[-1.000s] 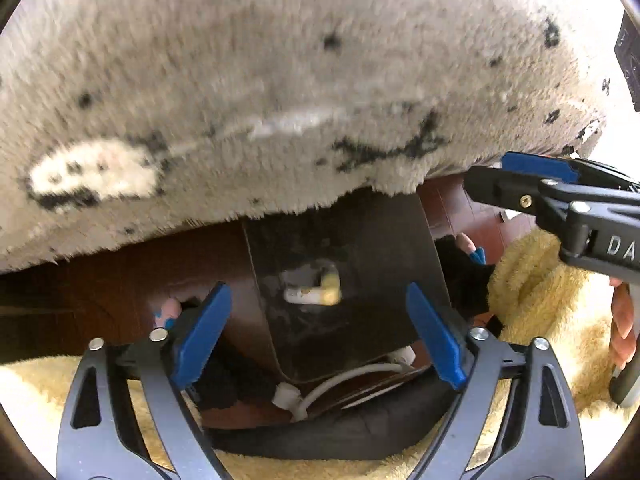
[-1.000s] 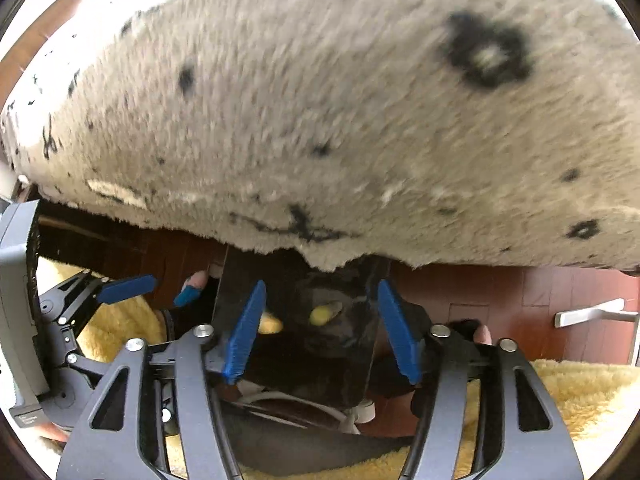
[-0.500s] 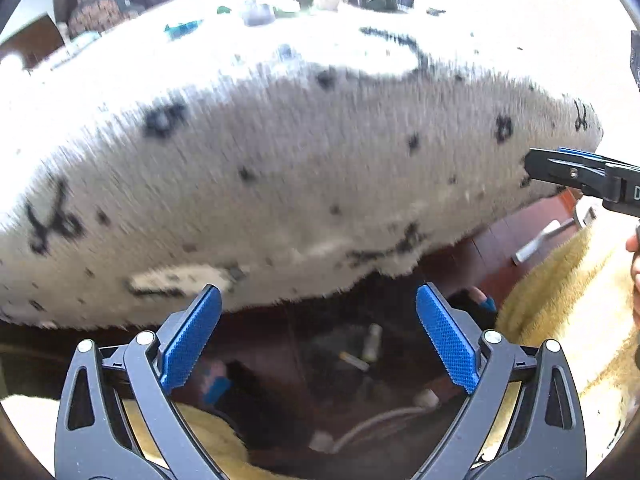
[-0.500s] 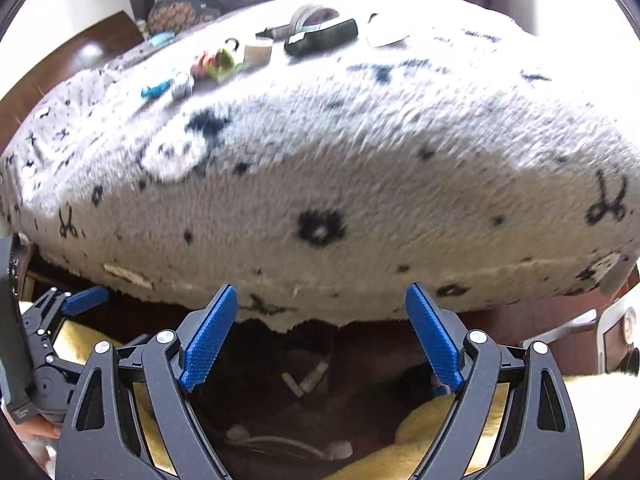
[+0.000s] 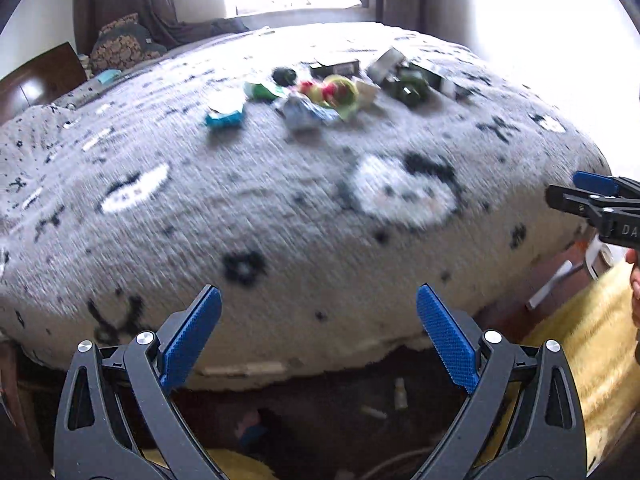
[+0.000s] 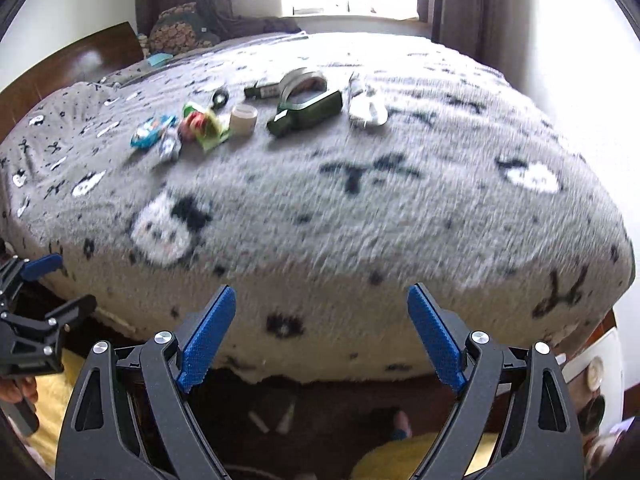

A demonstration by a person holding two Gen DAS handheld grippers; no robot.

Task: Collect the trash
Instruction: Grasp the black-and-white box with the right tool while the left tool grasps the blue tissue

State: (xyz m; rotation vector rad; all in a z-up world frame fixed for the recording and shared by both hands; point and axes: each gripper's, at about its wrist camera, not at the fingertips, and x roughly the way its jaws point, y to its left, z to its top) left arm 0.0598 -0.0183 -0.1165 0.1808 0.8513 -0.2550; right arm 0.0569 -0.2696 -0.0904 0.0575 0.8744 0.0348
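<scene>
Several pieces of trash lie in a loose group far across the bed's grey patterned blanket [image 6: 360,216]: a dark green glass bottle [image 6: 308,110], a blue wrapper [image 6: 150,131], a red and green wrapper [image 6: 202,126], a white tape roll [image 6: 244,118] and a crumpled white wrapper [image 6: 364,102]. The same group shows in the left wrist view, with the blue wrapper [image 5: 224,118] and the red and green wrapper [image 5: 332,92]. My left gripper [image 5: 318,332] and right gripper [image 6: 322,332] are open and empty, near the bed's near edge, well short of the trash.
A dark bin or bag [image 6: 276,412] holding a couple of small white pieces sits on the floor below the bed edge. A yellow fluffy rug [image 5: 580,344] lies on the wooden floor. Pillows [image 6: 180,28], curtains and a window stand behind the bed.
Both grippers have risen from above the dark bin on the floor to the height of the bed top, so the trash on the blanket has come into view. Both stay open and empty.
</scene>
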